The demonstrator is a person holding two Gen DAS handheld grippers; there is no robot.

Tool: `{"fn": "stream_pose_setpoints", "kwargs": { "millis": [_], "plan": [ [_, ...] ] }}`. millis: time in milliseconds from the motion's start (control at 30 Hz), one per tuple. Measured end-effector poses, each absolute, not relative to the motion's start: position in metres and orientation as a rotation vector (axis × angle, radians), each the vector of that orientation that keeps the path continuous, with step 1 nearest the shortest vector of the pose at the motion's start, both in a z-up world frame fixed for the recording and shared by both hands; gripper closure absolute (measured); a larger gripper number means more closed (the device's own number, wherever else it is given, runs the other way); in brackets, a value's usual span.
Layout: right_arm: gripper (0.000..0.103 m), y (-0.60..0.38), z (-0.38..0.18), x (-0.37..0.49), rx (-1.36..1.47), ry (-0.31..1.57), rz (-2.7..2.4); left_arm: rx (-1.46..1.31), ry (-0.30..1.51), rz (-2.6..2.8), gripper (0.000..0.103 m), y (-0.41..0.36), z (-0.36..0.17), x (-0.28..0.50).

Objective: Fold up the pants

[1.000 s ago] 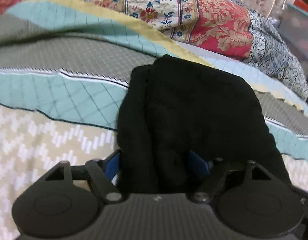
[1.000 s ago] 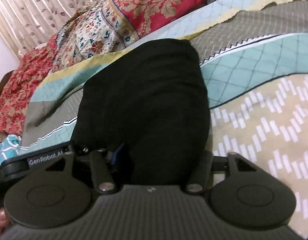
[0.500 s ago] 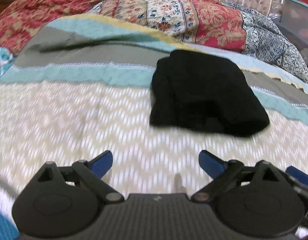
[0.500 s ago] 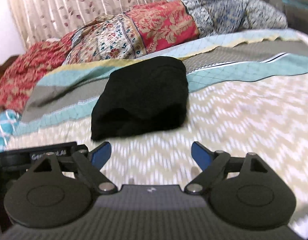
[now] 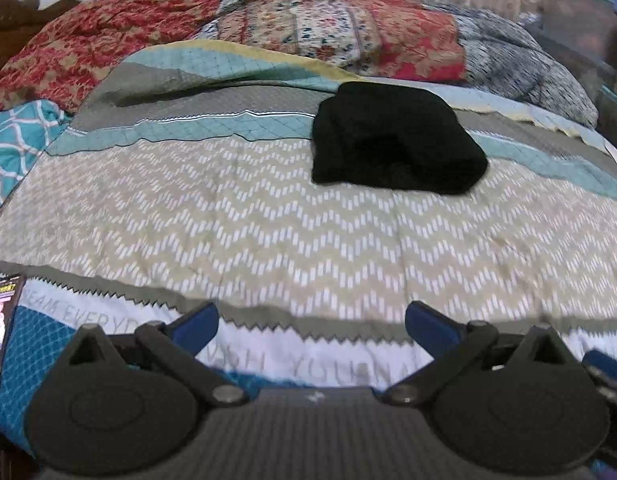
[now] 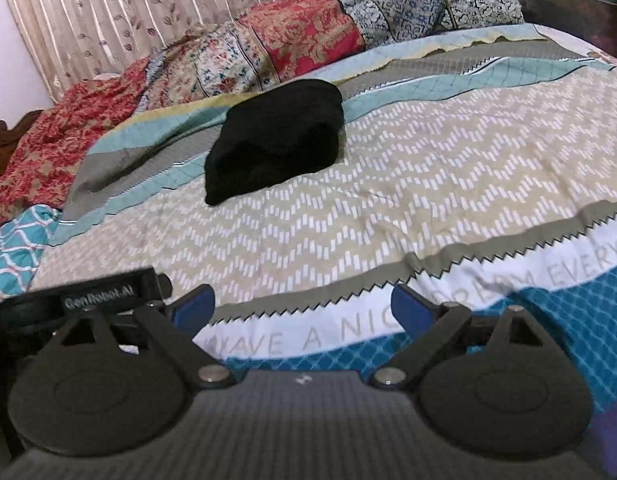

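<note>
The folded black pants (image 5: 396, 140) lie as a compact bundle on the bed (image 5: 268, 216), resting across the boundary between the teal band and the zigzag-patterned field of the bedspread, just in front of the heap of floral quilts (image 5: 340, 32). Both claws are well apart from the pants, on the near side of them. The left claw (image 5: 311, 326) has its jaws opening wide with nothing between them, only the lettered border of the bedspread showing beyond its blue pads. The right claw (image 6: 302, 308) is likewise opening and empty, and the casing of the left unit appears at its left edge. The bundle's squared outline and stacked layers suggest that the final fold is complete; the released claws, set clear of the pants, are consistent with letting the bundle settle undisturbed. A phone (image 5: 2, 328) lies at the near left edge of the bed, far from the pants.
</note>
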State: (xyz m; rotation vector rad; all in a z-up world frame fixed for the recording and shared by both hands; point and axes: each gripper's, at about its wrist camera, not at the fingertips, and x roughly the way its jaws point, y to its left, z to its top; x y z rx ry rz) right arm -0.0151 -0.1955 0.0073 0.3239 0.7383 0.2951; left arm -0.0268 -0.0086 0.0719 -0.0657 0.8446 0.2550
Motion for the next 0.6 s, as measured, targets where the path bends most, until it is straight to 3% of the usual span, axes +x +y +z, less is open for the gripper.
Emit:
{"fn": "stream_pose_setpoints", "kwargs": {
  "millis": [600],
  "plan": [
    [0.002,-0.191,0.01,-0.054,0.353,0.756,0.358,-0.008,0.809,0.318,0.0,-0.018,0.089,-0.068]
  ]
}}
